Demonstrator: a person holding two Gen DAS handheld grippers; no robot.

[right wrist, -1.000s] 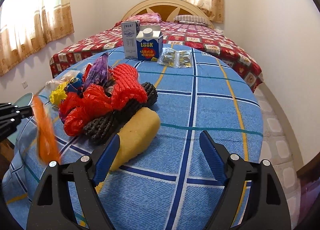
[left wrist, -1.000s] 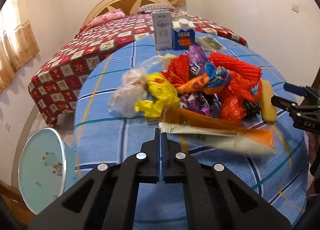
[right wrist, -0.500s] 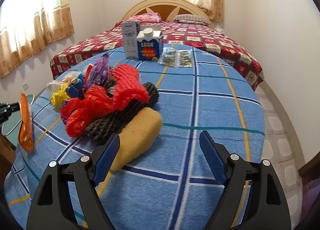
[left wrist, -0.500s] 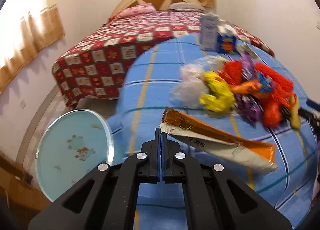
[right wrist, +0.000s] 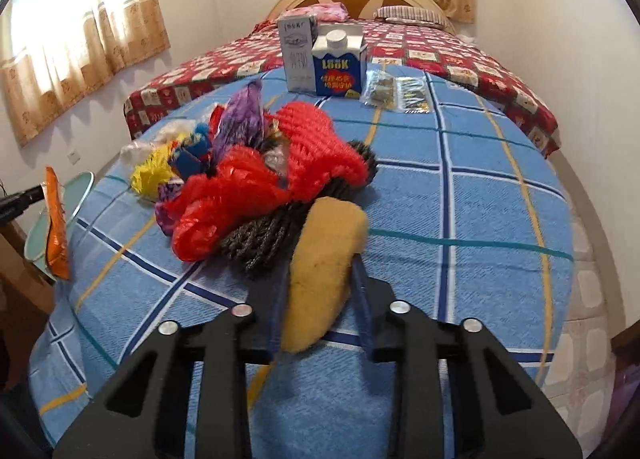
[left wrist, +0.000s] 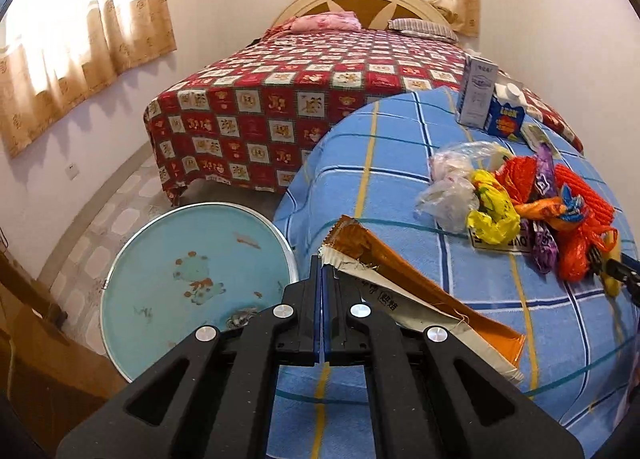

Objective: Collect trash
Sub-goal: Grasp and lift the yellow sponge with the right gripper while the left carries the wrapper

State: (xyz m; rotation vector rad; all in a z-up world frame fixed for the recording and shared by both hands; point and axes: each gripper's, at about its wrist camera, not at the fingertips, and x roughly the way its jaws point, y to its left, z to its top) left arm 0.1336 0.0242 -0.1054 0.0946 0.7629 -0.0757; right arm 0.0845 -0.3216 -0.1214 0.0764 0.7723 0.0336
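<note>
My left gripper is shut on one end of a long orange and white wrapper and holds it above the table's left edge, beside a round pale blue bin on the floor. The wrapper also shows in the right wrist view. A heap of trash lies mid-table: red net bags, yellow, purple and clear wrappers, a black net. My right gripper has its fingers on both sides of a yellow sponge, close to its flanks; contact is unclear.
A grey carton, a blue LOOK carton and two clear packets stand at the table's far edge. A bed with a red patterned cover lies beyond. A wooden piece of furniture sits left of the bin.
My left gripper has swung left with the wrapper, from over the heap to the table edge by the bin. My right gripper has moved forward and narrowed around the yellow sponge.
</note>
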